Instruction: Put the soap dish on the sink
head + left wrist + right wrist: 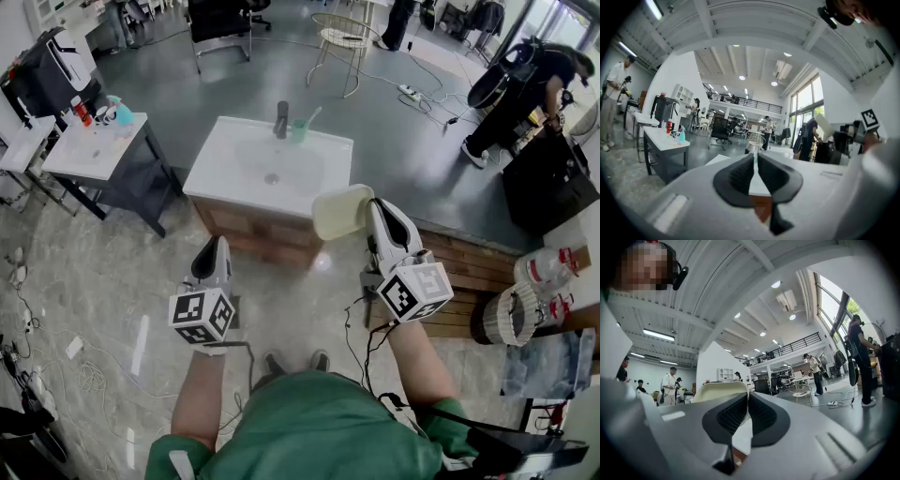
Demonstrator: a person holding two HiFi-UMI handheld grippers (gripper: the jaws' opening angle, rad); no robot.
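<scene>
Cream plastic soap dish (342,212), rounded at its corners, is pinched by one edge in the right gripper (373,208) and held in the air just short of the front right corner of the white rectangular sink (216,155). The left gripper (217,246) hangs with its jaws pressed together on nothing. The carry should probably go forward and level over the bare rim, clear of the dark faucet (281,119) and green cup (299,129), setting the dish flat before letting go. How deep the jaws bite is hard to judge, and the dish's far side is cut off.
</scene>
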